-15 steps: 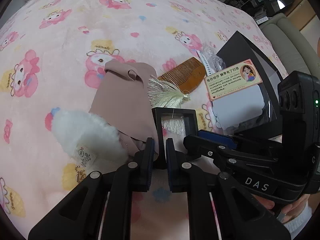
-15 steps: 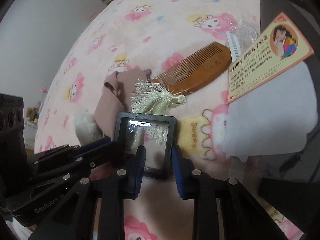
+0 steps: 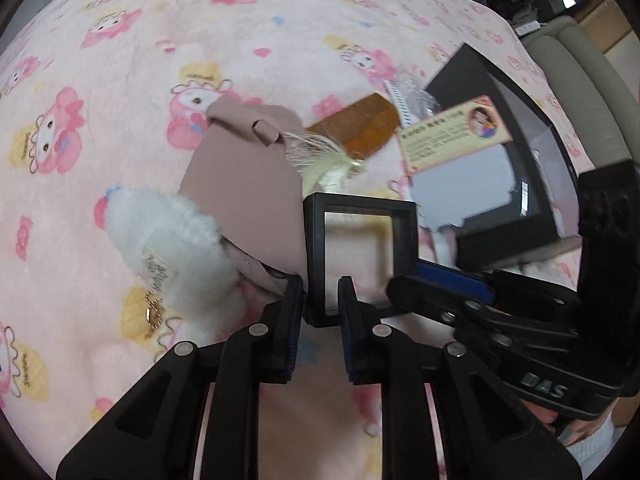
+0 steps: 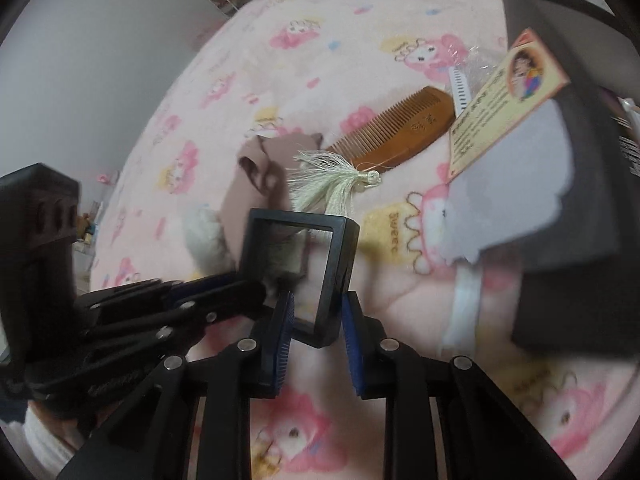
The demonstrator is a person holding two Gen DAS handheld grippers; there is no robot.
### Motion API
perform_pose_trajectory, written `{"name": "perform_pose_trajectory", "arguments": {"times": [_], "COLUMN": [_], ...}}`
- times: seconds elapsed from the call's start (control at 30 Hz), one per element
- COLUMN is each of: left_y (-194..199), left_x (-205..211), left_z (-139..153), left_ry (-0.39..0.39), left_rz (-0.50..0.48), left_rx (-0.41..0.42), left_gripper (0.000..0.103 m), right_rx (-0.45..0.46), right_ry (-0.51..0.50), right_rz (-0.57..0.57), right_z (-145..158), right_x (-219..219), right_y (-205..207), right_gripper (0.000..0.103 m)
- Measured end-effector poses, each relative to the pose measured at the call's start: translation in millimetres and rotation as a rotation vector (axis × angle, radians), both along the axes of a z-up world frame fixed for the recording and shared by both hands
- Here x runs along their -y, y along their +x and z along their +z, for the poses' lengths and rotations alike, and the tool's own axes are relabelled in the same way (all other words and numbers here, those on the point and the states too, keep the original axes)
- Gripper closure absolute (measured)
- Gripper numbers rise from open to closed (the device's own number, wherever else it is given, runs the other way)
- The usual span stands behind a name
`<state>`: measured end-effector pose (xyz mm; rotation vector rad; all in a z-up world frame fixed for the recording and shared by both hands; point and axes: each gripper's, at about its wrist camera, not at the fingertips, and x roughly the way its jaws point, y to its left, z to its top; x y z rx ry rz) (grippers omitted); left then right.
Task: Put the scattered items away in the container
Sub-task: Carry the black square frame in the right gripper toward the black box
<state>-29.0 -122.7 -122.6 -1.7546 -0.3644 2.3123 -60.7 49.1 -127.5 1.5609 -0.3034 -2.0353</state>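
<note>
Both the left hand-held gripper [image 3: 319, 300] and right hand-held gripper [image 4: 318, 312] clamp the black frame box [image 3: 358, 256]. Judged rigid, light, with a fragile window: grip its rim only.

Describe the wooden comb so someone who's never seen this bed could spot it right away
On the pink cartoon-print blanket, look beside the black box with the illustrated card leaning on it. Just left of that card lies the wooden comb, flat on the blanket. It is the only amber-brown, fine-toothed thing there, and a cream tassel hangs from its narrow end.
</note>
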Motion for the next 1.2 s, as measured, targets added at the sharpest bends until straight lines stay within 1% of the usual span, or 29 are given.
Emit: {"name": "perform_pose_trajectory", "arguments": {"times": [0.1,0.13,0.17,0.23,0.27,0.3,0.37,0.47,0.5,0.57,0.6,0.63,0.7,0.73,0.8,0.87,0.9,1.0,1.07,1.1,1.17,1.2], "left_y": [13,18,23,31,35,35,33,37,39,41,39,36,31,31,26,29,30,36,36,36,37,37], "left_x": [-12,-17,-22,-29,-30,-30,-26,-29,-31,-34,-30,-24,-10,-7,-18,-24,-26,-30,-33,-35,-41,-44], "left_z": [1,-1,-2,-7,-9,-11,-10,0,5,11,13,13,14,14,11,6,4,-6,-13,-13,-4,4], "left_ry": [0.007,0.008,0.01,0.009,0.009,0.004,-0.05,-0.08,-0.123,-0.261,-0.28,-0.257,-0.185,-0.161,-0.108,-0.015,0.009,0.042,0.05,0.041,0.027,0.03], "left_rz": [-0.043,-0.058,-0.074,-0.106,-0.108,-0.092,-0.012,0.029,0.034,0.04,0.05,0.067,0.105,0.094,0.036,-0.013,-0.021,-0.023,-0.015,-0.012,-0.015,-0.019], "left_rx": [0.03,0.041,0.051,0.068,0.074,0.076,0.037,-0.043,-0.076,-0.133,-0.132,-0.118,-0.1,-0.111,-0.119,-0.081,-0.06,-0.004,0.041,0.052,0.042,0.028], "left_gripper": [0.087,0.087,0.087,0.084,0.084,0.081,0.081,0.081,0.081,0.081,0.081,0.081,0.081,0.081,0.081,0.081,0.081,0.081,0.087,0.087,0.087,0.087], "right_rx": [0.017,0.025,0.033,0.055,0.072,0.095,0.117,0.07,0.06,0.047,0.047,0.049,0.058,0.059,0.052,0.035,0.036,0.053,0.073,0.085,0.074,0.066], "right_ry": [-0.004,0.008,0.026,0.06,0.063,0.062,0.067,0.105,0.118,0.142,0.154,0.16,0.157,0.149,0.133,0.121,0.113,0.088,0.082,0.079,0.105,0.101], "right_rz": [-0.031,-0.037,-0.039,-0.042,-0.045,-0.054,-0.081,-0.11,-0.116,-0.12,-0.122,-0.126,-0.136,-0.145,-0.153,-0.151,-0.146,-0.128,-0.097,-0.082,-0.063,-0.058], "right_z": [2,2,2,-3,-10,-15,-21,-18,-17,-18,-20,-21,-22,-21,-16,-13,-12,-18,-25,-28,-24,-17], "right_x": [-14,-17,-11,-11,-9,-9,-14,-14,-14,-13,-14,-16,-21,-23,-28,-26,-25,-22,-15,-11,-7,-8], "right_y": [17,23,25,35,38,40,41,35,34,32,32,33,34,35,37,37,37,34,29,27,28,29], "right_gripper": [0.082,0.082,0.082,0.082,0.082,0.082,0.082,0.082,0.082,0.082,0.082,0.082,0.082,0.082,0.082,0.082,0.082,0.082,0.082,0.079,0.08,0.08]}}
